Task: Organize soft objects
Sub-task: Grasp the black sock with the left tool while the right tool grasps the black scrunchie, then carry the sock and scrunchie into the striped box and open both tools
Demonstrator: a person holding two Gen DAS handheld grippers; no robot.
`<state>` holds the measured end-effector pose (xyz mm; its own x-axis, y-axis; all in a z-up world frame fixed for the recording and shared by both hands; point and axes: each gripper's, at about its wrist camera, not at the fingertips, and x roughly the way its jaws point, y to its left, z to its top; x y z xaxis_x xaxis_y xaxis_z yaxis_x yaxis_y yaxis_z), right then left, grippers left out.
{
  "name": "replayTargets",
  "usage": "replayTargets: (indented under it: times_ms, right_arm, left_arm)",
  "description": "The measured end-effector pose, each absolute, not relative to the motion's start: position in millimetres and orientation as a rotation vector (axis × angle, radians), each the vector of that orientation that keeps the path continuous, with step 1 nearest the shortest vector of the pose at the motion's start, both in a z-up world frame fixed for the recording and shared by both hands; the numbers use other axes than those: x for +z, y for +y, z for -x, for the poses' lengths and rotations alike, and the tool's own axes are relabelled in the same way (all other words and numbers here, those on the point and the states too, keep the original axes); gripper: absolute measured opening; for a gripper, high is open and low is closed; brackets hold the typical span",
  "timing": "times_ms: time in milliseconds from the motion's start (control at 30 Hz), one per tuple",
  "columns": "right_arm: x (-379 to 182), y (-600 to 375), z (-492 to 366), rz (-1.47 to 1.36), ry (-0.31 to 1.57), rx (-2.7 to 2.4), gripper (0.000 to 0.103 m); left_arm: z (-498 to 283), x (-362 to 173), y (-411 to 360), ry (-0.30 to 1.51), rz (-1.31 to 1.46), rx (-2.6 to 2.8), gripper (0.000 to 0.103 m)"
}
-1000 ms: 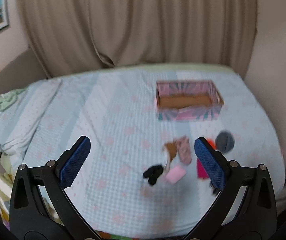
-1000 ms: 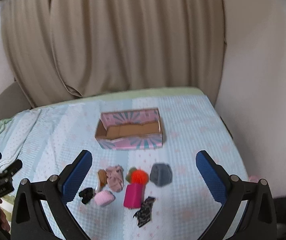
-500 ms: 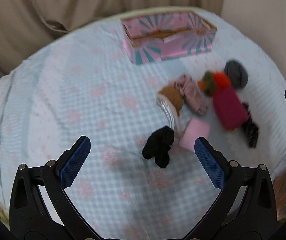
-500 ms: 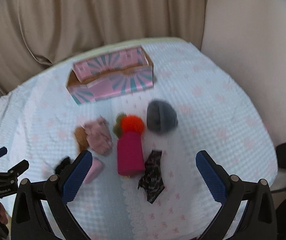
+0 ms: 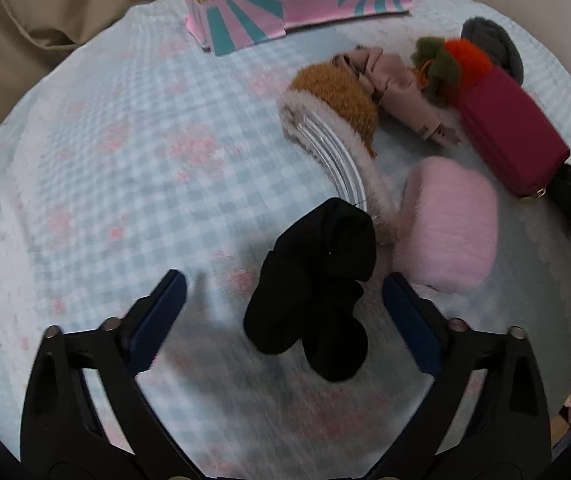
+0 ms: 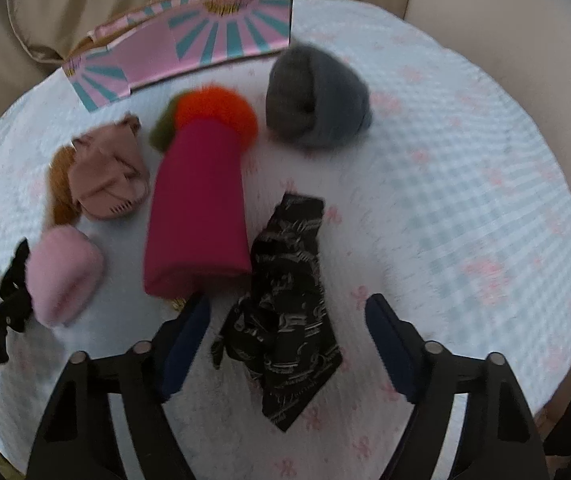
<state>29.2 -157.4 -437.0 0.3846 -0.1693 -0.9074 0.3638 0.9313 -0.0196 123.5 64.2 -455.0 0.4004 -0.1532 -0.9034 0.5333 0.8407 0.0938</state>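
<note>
Black sock (image 5: pixel 317 288) lies lengthwise between the left gripper's (image 5: pixel 283 308) parted jaws.

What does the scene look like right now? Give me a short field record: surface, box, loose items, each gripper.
surface: bed cover, pale blue check
box: pink and teal box at the far edge
loose items: black socks, pink pouch, magenta pouch, grey hat, patterned black cloth
left gripper: jaws just closing, either side of the black socks, not pressing
right gripper: jaws just closing, either side of the patterned black cloth, not pressing
</note>
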Motion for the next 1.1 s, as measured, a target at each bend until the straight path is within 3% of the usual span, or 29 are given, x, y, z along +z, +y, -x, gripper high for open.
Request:
replayTargets:
  times_ms: [167, 233, 333, 400, 700, 1100]
  right_arm:
    - [-450.5, -162.1, -32.6, -0.174, 1.138, -0.316, 0.056]
    - [-450.0, -164.5, -36.1, -0.168, 1.129, -0.305, 0.048]
    - [-449.0, -169.3, -39.8, -0.174, 1.126, -0.289, 0.036]
    - [-448.2, -173.2, -41.0, -0.184, 1.123, -0.282, 0.034]
    - [-439.0, -169.4, -36.6, -0.194, 1.122, -0.29, 0.032]
    - [-376.8, -180.4, -36.3, -0.186, 1.082, -0.278, 0.032]
  left_arm:
    - [-126.6, -466.8, 56.1, 1.098, -0.418, -0.465, 0.069]
    - [-126.6, -465.0, 53.0, 1.094, -0.418, -0.483, 0.051]
    - [-122.7, -463.4, 45.4, 1.09, -0.435, -0.516, 0.036]
    - [-119.3, -464.2, 41.4, 1.085, -0.452, -0.526, 0.031]
    - [-119.0, -453.7, 44.2, 1.079, -0.438, -0.513, 0.028]
    - [-125.7, -387.6, 49.0, 1.058, -0.346, -0.432, 0.028]
